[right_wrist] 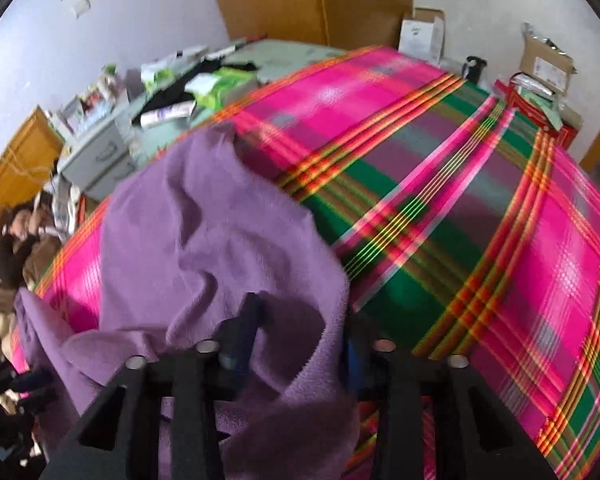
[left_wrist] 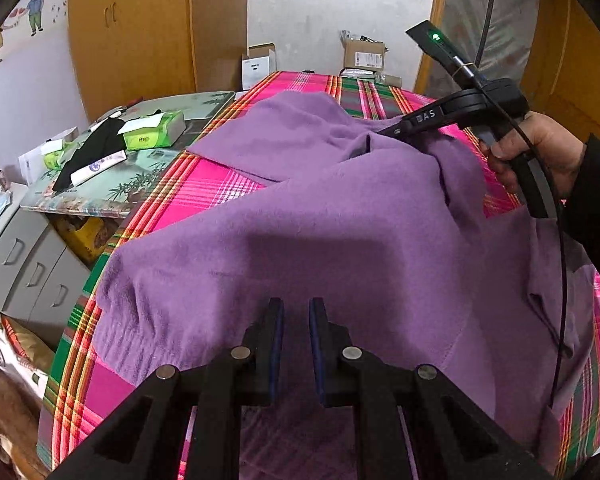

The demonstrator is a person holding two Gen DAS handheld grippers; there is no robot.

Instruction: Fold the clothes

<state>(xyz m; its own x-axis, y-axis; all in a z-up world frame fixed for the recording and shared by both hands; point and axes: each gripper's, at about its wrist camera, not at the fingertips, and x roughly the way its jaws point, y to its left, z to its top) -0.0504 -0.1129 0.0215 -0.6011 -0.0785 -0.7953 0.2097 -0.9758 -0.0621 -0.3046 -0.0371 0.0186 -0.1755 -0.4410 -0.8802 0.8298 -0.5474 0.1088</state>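
Fold in progress on one purple sweater (left_wrist: 300, 216), spread across the plaid-covered bed (left_wrist: 216, 184) — its near hem at the bed's near edge. Right gripper (right_wrist: 300, 336): fingers clamped on a gathered fold of the sweater. Left gripper (left_wrist: 296, 344): fingers narrowly apart over the hem, nothing between them. Judged next — lay the fold flat. Count: one garment, two grippers.

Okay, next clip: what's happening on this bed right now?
A person with a gripper in each hand is folding a purple sweater spread on a bright plaid blanket. The right gripper has a bunched fold of the sweater between its jaws, near the garment's far edge. The left gripper hovers over the near part of the sweater, jaws narrowly apart with nothing in them. The fold is not finished; the cloth is rumpled.
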